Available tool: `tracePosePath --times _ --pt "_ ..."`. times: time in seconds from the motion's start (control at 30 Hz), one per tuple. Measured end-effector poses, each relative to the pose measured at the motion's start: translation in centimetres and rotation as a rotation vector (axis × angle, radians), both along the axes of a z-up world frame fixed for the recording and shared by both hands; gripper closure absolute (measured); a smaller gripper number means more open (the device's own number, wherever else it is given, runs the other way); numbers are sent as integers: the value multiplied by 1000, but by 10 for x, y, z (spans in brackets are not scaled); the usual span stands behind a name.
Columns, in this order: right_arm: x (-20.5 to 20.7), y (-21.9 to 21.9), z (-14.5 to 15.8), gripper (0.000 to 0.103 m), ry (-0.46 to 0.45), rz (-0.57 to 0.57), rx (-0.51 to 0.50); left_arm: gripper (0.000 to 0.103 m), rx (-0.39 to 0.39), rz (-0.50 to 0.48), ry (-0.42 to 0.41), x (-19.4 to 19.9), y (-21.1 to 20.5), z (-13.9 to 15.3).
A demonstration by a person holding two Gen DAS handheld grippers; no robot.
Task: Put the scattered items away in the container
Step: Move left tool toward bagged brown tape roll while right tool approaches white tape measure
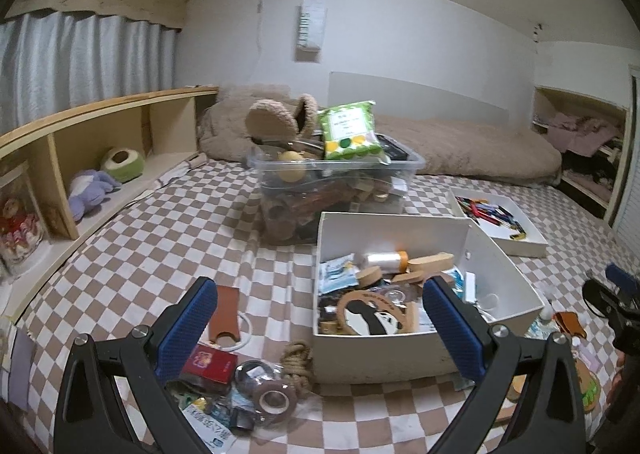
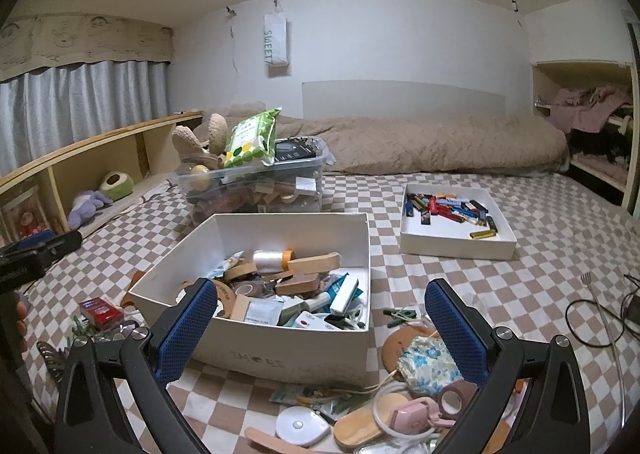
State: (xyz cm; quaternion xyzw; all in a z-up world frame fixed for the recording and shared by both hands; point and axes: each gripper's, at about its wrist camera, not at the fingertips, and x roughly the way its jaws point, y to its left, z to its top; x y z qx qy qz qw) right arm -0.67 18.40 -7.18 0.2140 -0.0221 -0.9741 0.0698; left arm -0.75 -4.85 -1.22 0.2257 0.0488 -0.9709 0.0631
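A white cardboard box point(image 1: 504, 254) point(image 2: 360, 242) half full of small items stands on the checked bedspread. My left gripper point(image 1: 320, 328) is open, hovering over the box's front left corner with nothing between its fingers. Scattered below it lie a red packet point(image 1: 210, 364), a tape roll point(image 1: 274, 398) and a coil of rope point(image 1: 298, 360). My right gripper point(image 2: 322, 328) is open above the box's near wall, also holding nothing. In front of it lie a floral pouch point(image 2: 428, 366), a white round gadget point(image 2: 300, 424), a pink device point(image 2: 412, 416) and a green clip point(image 2: 402, 316).
A clear plastic bin point(image 1: 336, 190) point(image 2: 256, 190) heaped with toys and a green wipes pack stands behind the box. A shallow white tray point(image 2: 456, 244) of pens and batteries sits to the right. A wooden shelf point(image 1: 100, 134) runs along the left. Cables point(image 2: 600, 318) lie at right.
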Motion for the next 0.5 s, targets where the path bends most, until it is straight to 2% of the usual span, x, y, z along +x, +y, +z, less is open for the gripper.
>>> tracePosePath --times 0.1,0.27,0.37,0.5 --pt "-2 1 -4 0 -10 -3 -2 0 14 15 -2 0 -9 -2" --pt "-4 3 -13 0 -26 -17 -11 0 109 14 -38 -7 -24 -13" --pt "-7 4 -20 0 -33 -24 -11 0 99 40 -96 -15 -26 -25" --pt "-10 8 -30 0 -52 -61 -23 0 147 41 -172 -22 -31 -45"
